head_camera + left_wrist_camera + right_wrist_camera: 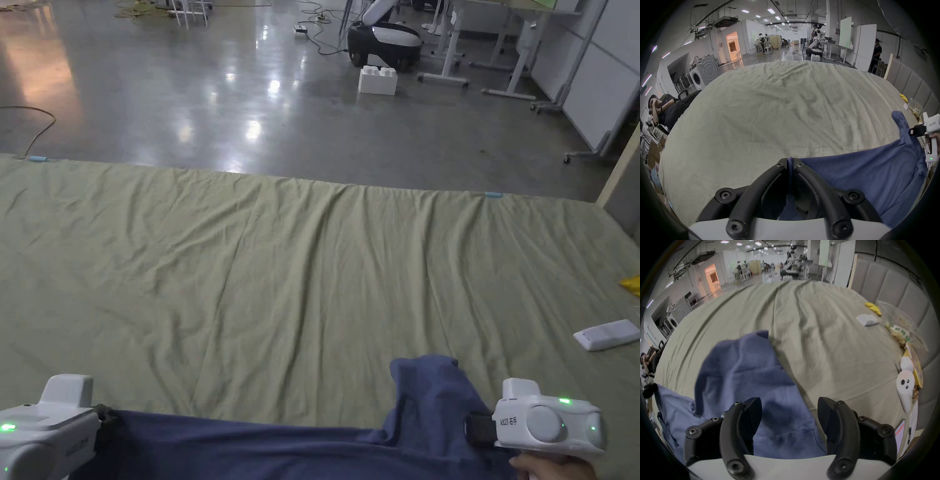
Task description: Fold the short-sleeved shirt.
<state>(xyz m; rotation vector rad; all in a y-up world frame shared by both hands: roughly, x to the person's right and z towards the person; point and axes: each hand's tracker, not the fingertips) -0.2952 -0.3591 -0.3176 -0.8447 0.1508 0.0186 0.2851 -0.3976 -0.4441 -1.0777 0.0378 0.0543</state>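
Big open workshop hall, shiny grey concrete floor (250,106), desks and cables at the far side, washing machines (696,79) off along one wall. Wide bed covered in a wrinkled pale green sheet (300,262), padded grey headboard (893,288) on the right side.

Blue short-sleeved shirt (431,400) lies at the near edge of the bed, stretched in a low band between both grippers; one end is bunched up into a hump by the right gripper, rest runs flat toward the left. In the right gripper view the shirt (743,378) sits under and ahead of the jaws, creased, on the sheet.

Left gripper (790,162): black jaws pressed together, a thin fold of the blue shirt (859,175) pinched between the tips. In head view its white body (47,431) is at lower left, touching the shirt end.

Right gripper (789,408): jaws spread wide apart, shirt fabric lying in the gap below, neither jaw pressing on it. Head view shows its white housing (550,425) at lower right, black tip against the bunched fabric, a hand (550,467) under it.

Small stuff on the right part of the bed: white flat remote-like device (606,334), yellow item (631,284) at the edge, white ghost-shaped plush (904,386), snack packets (898,335) near the headboard.

White block-shaped box (377,80) on the floor far off.
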